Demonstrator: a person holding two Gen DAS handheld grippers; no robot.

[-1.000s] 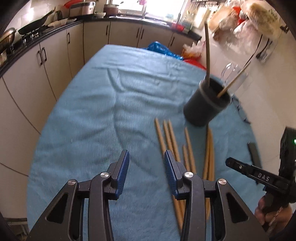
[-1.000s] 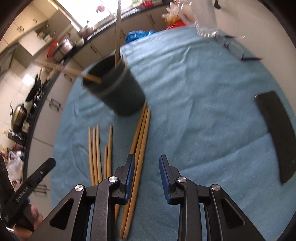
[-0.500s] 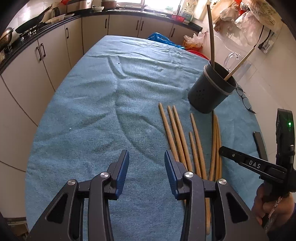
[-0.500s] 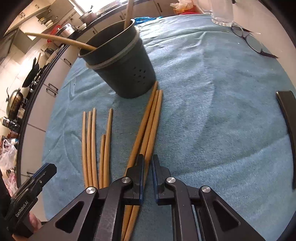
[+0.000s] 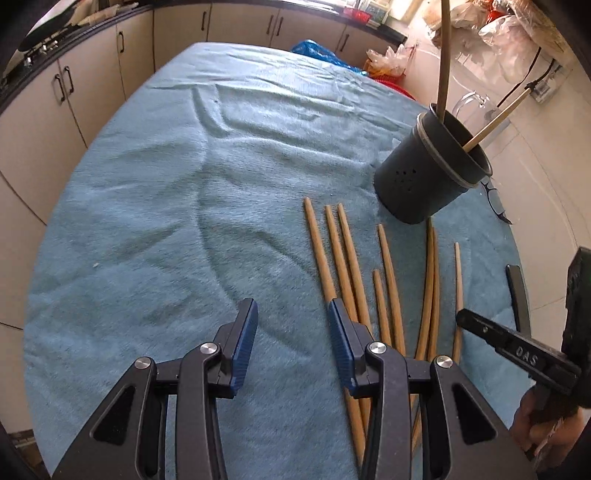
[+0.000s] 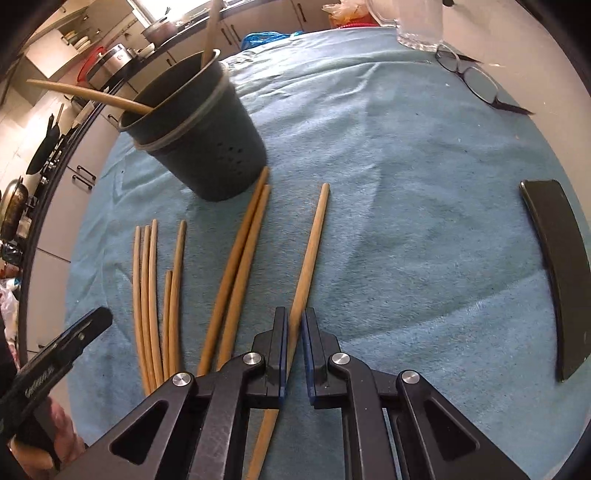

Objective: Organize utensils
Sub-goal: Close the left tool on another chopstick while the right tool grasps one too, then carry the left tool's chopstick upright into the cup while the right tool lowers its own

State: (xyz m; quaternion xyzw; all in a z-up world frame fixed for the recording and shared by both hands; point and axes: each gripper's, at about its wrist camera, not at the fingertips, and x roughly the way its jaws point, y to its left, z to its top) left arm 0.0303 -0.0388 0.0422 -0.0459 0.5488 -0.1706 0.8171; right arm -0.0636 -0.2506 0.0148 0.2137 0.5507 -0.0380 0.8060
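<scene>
Chopstick (image 6: pixel 312 251) tip toward holder (image 6: pixel 207 147)

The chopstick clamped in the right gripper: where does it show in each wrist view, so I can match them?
Left wrist: the chopstick is the lone one at far right, beside the pair, running down behind the right gripper's black finger.
Right wrist: it runs up the centre from between the blue pads, apart from the pair on its left.
Shared landmark: the dark utensil holder beyond the tips.

A pair of glasses (image 6: pixel 476 79) lies on the blue cloth (image 6: pixel 406 184) beside a clear glass jug (image 6: pixel 419 26). A flat black case (image 6: pixel 557 273) rests well apart. Cream cabinets (image 5: pixel 92 85) stand behind.
</scene>
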